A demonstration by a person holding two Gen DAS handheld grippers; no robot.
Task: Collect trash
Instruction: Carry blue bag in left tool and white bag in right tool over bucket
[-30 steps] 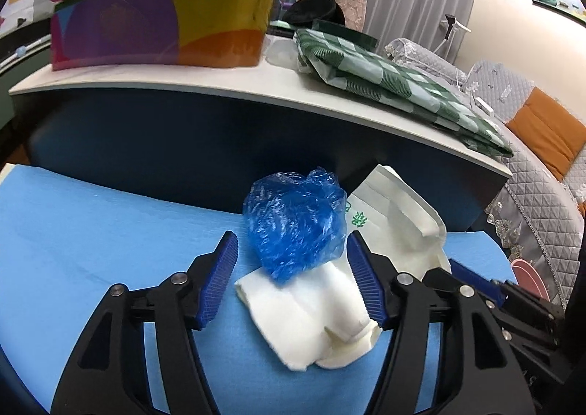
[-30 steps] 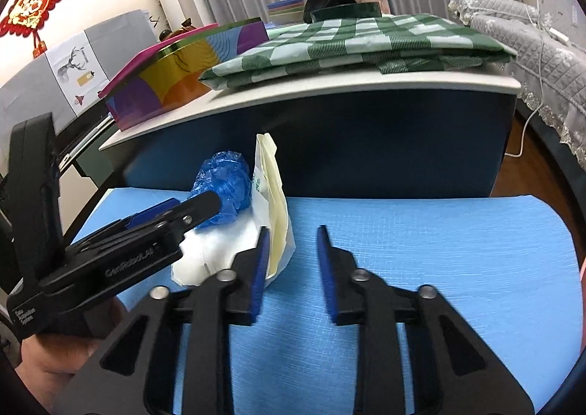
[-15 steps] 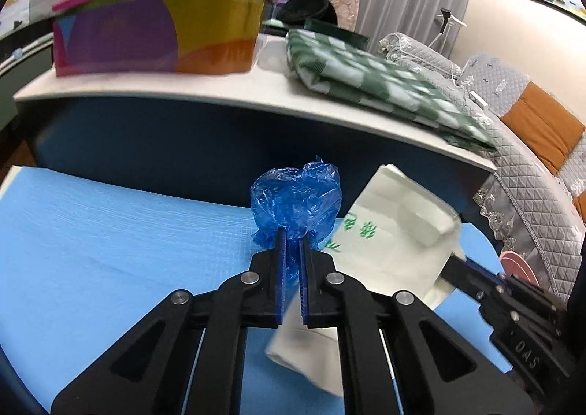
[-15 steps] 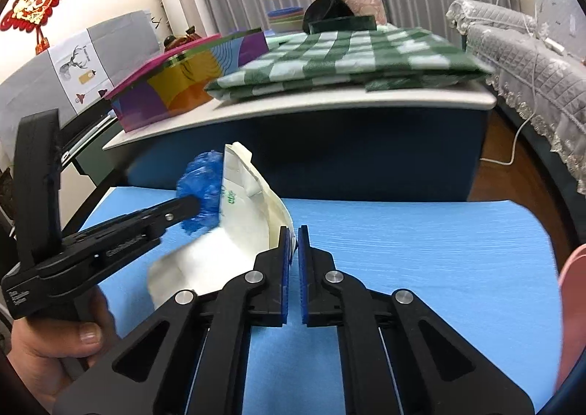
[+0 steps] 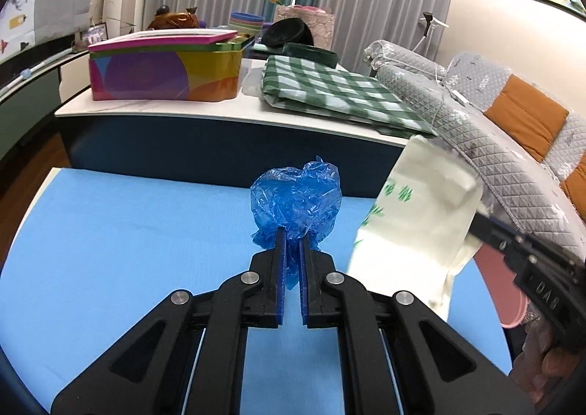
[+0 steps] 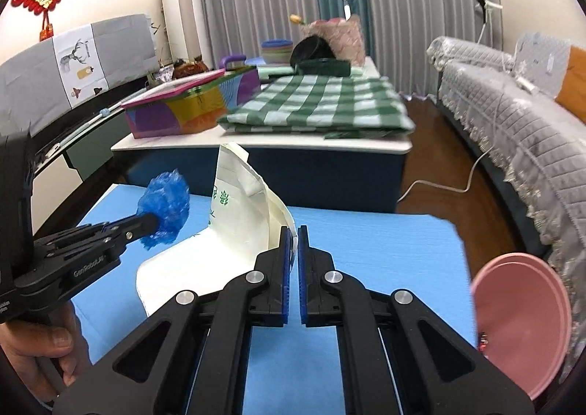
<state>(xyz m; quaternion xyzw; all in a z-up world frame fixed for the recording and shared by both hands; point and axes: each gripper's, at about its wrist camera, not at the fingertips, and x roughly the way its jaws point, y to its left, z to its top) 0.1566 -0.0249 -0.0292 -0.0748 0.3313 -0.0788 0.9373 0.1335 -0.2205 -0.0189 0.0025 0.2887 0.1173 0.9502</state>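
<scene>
My left gripper (image 5: 292, 237) is shut on a crumpled blue plastic wad (image 5: 296, 197) and holds it above the blue mat (image 5: 128, 232). The wad (image 6: 164, 208) and the left gripper (image 6: 144, 221) also show in the right wrist view. My right gripper (image 6: 293, 235) is shut on the edge of a white paper bag with green print (image 6: 234, 228) and holds it lifted off the mat (image 6: 384, 250). In the left wrist view the bag (image 5: 414, 217) hangs to the right, with the right gripper (image 5: 483, 228) behind it.
A pink basin (image 6: 523, 323) sits off the mat's right edge. Behind the mat stands a dark blue table with a white top (image 5: 227, 114), carrying a colourful box (image 5: 164, 70) and a green checked cloth (image 5: 329, 92). A grey quilted sofa (image 6: 512, 114) is at right.
Both grippers have closed, the left on the blue wad and the right on the white bag. Both pieces have been lifted off the mat and moved apart.
</scene>
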